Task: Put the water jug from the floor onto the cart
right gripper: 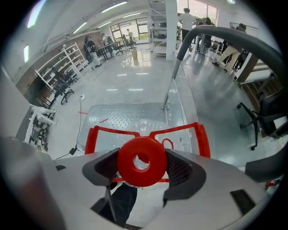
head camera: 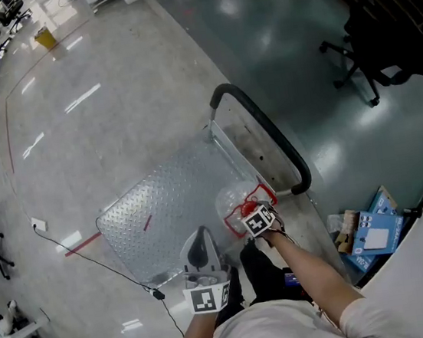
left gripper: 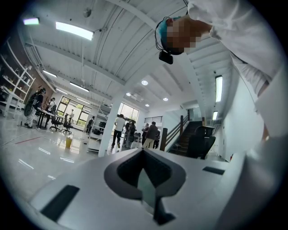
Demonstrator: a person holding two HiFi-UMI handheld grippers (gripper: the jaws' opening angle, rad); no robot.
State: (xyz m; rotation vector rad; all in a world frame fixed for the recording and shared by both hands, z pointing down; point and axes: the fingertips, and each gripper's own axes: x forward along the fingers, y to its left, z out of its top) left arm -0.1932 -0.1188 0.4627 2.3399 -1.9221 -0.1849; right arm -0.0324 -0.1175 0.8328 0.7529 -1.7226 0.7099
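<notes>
The water jug (head camera: 234, 201) is clear plastic with a red carry frame (right gripper: 203, 137) and a red ring cap (right gripper: 141, 161). My right gripper (right gripper: 142, 164) is shut on that cap, with one dark pad on each side of it. In the head view the right gripper (head camera: 254, 214) holds the jug over the near corner of the cart's checker-plate deck (head camera: 159, 210), beside the black push handle (head camera: 268, 130). Whether the jug rests on the deck I cannot tell. My left gripper (head camera: 201, 257) is held close to the person's body, points up at the ceiling (left gripper: 144, 155), and is shut on nothing.
The cart deck (right gripper: 119, 114) and its handle (right gripper: 216, 33) fill the right gripper view. A cable (head camera: 92, 257) runs across the floor left of the cart. Blue boxes (head camera: 370, 232) lie to the right, and a black office chair (head camera: 371, 58) stands further off. Several people (left gripper: 135, 132) stand far away.
</notes>
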